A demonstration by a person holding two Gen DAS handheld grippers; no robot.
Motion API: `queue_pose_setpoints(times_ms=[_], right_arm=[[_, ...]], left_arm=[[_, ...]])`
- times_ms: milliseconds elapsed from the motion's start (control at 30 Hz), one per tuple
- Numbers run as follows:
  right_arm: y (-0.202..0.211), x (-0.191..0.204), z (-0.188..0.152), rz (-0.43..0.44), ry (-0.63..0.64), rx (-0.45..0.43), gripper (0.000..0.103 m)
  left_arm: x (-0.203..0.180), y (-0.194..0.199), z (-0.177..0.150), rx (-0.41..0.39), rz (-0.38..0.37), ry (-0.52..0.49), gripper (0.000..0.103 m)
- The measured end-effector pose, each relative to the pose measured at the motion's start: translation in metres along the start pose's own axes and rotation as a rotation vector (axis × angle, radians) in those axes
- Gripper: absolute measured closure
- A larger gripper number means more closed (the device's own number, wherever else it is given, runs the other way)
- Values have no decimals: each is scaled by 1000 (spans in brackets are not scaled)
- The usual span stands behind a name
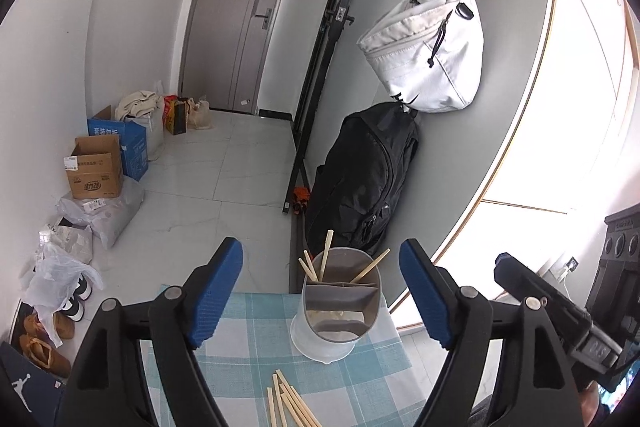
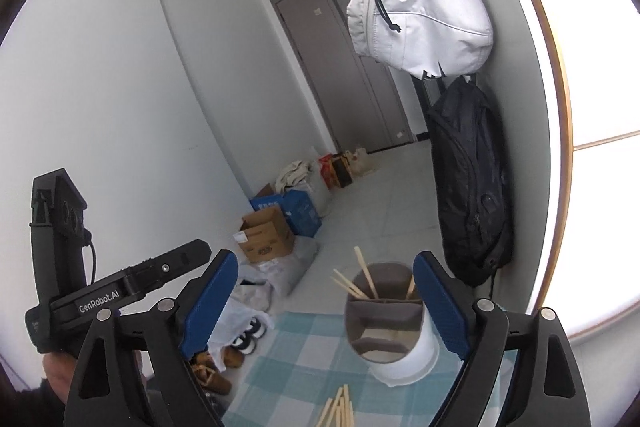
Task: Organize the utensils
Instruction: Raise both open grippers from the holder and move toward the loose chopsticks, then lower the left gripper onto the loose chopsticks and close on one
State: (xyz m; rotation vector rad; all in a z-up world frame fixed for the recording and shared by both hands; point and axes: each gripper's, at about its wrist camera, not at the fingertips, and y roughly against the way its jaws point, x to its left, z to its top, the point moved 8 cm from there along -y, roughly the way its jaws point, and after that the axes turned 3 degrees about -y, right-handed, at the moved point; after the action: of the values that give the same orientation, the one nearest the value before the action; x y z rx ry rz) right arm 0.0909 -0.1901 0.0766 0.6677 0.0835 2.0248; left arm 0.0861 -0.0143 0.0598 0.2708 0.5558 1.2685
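A white utensil holder with grey dividers [image 1: 338, 303] stands at the far edge of a blue-checked tablecloth [image 1: 240, 355]. Several wooden chopsticks stand in its back compartment [image 1: 324, 261]. A loose pile of chopsticks [image 1: 290, 403] lies on the cloth in front of it. My left gripper [image 1: 322, 295] is open and empty, raised above the table with the holder between its blue pads. In the right wrist view the holder [image 2: 390, 327] sits near the right pad and the pile [image 2: 340, 409] lies below. My right gripper [image 2: 324, 311] is open and empty.
The table's far edge drops to a tiled floor with cardboard boxes [image 1: 98, 167], plastic bags and shoes [image 2: 216, 367]. A black backpack [image 1: 364, 183] and a white bag [image 1: 428, 55] hang on the wall at right. The right gripper's body [image 1: 560, 319] shows at right.
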Motion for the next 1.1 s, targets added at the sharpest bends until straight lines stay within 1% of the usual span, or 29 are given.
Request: queue_pose_setpoints(times_ms=[67,133,233,267,367,433,500,567,633,700,800,867,933,1000,1100], right_arm=[[4,7,-5,12,32,-15,6],[9,14,-13,30,74,-36,6],[15,22,-25,50,110,-65,5],[16,25,-28,53,122,-72,4],[23,35,-46,50,201,-111,4],[25,39,-58,25,264,-133,5],[23,43,-71,3,315,-132,5],[17,42,-83,-3,331,-109,5],[9,37,-94,-4,314,-68,5],[-2,28,-107,-6,272,-15,5],[-18,9,-130,-36,193,68,5],[-28,-2,-143,-56,145,131,5],[-35,-11,-151,-79,110,176,5],[-42,-17,-158,-77,78,219,5],[-49,-23,-163,-91,59,255,5]], left_arm=[[1,7,-5,-5,-3,9,26],[2,12,-10,-7,1,11,25],[6,20,-19,-22,24,4,16],[7,23,-23,-31,31,3,15],[11,27,-40,-47,58,-13,14],[16,25,-51,-50,84,-29,14],[23,18,-70,-39,112,-44,14],[35,7,-91,6,144,-44,14],[47,-6,-109,54,155,-21,14],[58,-14,-124,90,172,0,14],[70,-30,-146,158,188,9,14],[72,-41,-161,212,179,12,14],[75,-52,-171,266,187,5,14],[77,-58,-181,317,193,2,14],[83,-71,-198,399,215,-2,14]])
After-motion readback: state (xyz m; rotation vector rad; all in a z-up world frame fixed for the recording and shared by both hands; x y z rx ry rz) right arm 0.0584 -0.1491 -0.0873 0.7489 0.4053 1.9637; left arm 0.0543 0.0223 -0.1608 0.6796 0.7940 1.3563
